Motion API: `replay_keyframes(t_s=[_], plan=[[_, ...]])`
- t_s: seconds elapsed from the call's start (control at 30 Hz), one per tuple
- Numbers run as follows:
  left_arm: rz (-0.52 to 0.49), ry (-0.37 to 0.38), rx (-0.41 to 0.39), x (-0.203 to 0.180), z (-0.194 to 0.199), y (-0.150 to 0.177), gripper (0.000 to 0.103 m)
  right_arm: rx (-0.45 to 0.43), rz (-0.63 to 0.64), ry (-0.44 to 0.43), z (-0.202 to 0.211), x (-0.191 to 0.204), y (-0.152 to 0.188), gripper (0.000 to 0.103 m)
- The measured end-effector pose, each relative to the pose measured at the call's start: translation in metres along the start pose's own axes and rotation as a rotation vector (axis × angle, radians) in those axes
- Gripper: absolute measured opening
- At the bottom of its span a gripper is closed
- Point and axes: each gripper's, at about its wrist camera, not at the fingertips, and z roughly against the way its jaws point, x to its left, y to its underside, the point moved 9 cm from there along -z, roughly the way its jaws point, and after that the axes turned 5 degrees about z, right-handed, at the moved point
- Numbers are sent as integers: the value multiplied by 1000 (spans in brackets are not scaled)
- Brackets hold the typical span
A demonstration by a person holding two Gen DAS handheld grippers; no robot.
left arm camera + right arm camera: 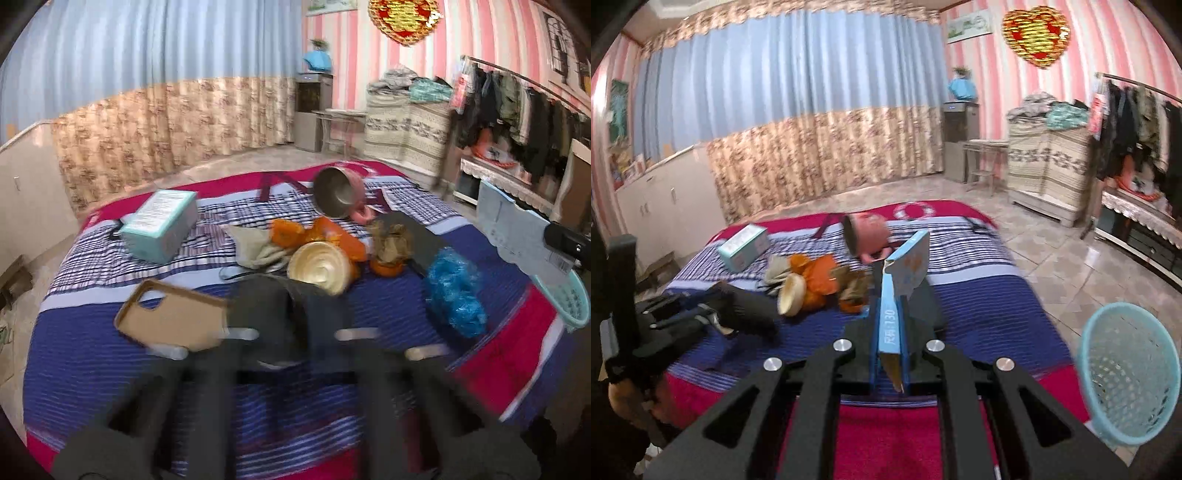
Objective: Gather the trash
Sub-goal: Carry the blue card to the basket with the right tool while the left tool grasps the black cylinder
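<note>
Blue flat carton point(894, 325), centre of right wrist frame: spine reads "130" after two Chinese characters. Teal box point(159, 225), left of left wrist frame: printed label, too blurred to read.

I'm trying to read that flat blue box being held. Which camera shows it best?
The right wrist view: the flat blue box stands sharp, clamped edge-on in the right gripper, with print on its spine. The left wrist view catches only its pale face at the right edge, blurred, above the blue basket.
</note>
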Motion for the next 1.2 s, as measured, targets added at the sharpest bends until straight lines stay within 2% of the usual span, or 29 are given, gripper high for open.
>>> replay_keyframes(t_s=[0.1, 0.17, 0.2, 0.23, 0.3, 0.37, 0.5, 0.67, 0.7, 0.77, 0.8, 0.97, 1.13, 1.2], plan=[[8, -25, 15, -2, -8, -4, 4, -8, -35, 53, 9, -34, 0, 9], [6, -47, 15, -1, -9, -4, 8, -7, -54, 73, 12, -51, 2, 9], [15, -59, 13, 2, -8, -4, 28, -4, -56, 84, 14, -58, 4, 9], [22, -69, 10, 5, -6, -2, 64, -1, -56, 95, 14, -64, 6, 9], [29, -107, -30, 12, -1, -1, 90, 9, -56, 120, 13, -79, 10, 9], [11, -125, -29, 14, -3, 4, 90, 15, -68, 129, 13, -88, 18, 9], [29, -142, 34, 22, -25, 15, 90, 27, -99, 147, 10, -107, 25, 9], [60, -145, 36, 21, -44, 8, 90, 24, -125, 177, 16, -129, 28, 9], [60, -145, 33, 20, -46, 5, 88, 23, -132, 185, 18, -131, 29, 9], [53, -124, 22, 14, -48, -2, 70, 19, -150, 202, 23, -144, 31, 9], [49, -131, 20, 12, -48, -4, 70, 19, -154, 210, 24, -149, 31, 9], [20, -158, -25, 2, -39, -16, 63, 19, -168, 278, 40, -181, 33, 9], [9, -124, -131, -30, -8, -53, 62, 15, -205, 350, 58, -222, 39, 9], [2, -83, -161, -53, 1, -67, 62, 17, -215, 366, 62, -234, 42, 9]])
